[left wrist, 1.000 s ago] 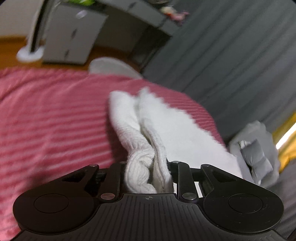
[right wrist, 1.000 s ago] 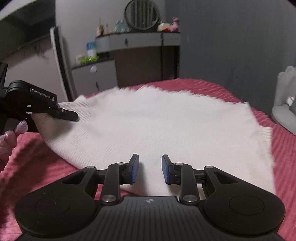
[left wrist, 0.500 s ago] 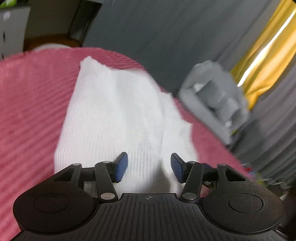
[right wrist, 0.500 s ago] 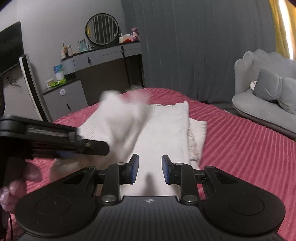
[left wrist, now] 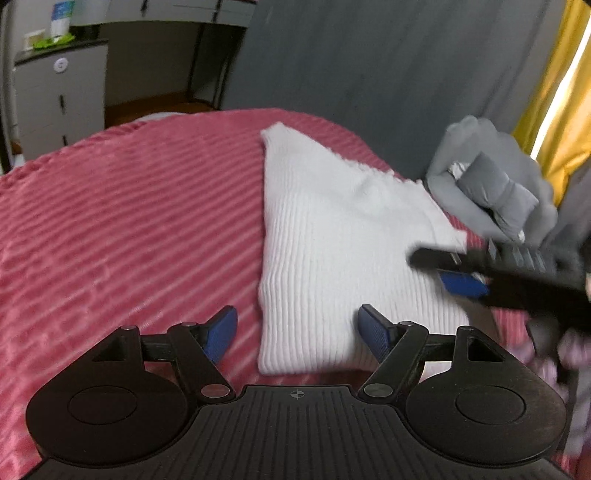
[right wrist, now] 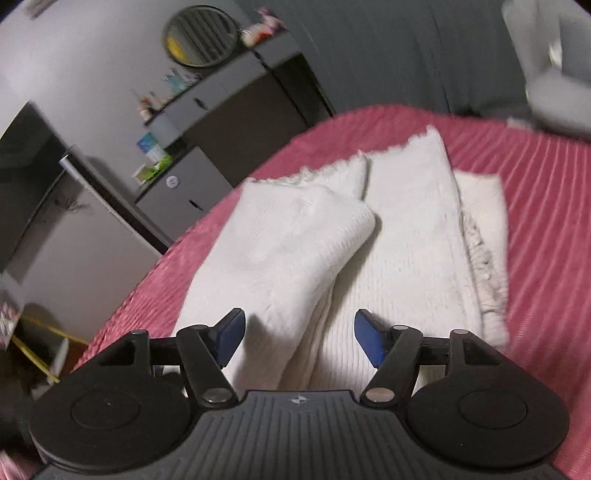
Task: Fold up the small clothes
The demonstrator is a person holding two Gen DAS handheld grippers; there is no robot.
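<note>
Folded white knit garment [left wrist: 343, 251] lies center-right on pink ribbed bedspread [left wrist: 129, 221]; left gripper [left wrist: 297, 332] jaws apart, empty, w/ the garment's near edge between them. Right gripper [right wrist: 299, 334] jaws also apart, nothing held, above garment's near end, bottom center.

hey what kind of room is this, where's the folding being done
Most likely a bedroom. The white knit garment lies folded on a pink ribbed bedspread, a dresser with a round mirror stands by the wall, and a grey armchair sits near grey curtains.
</note>
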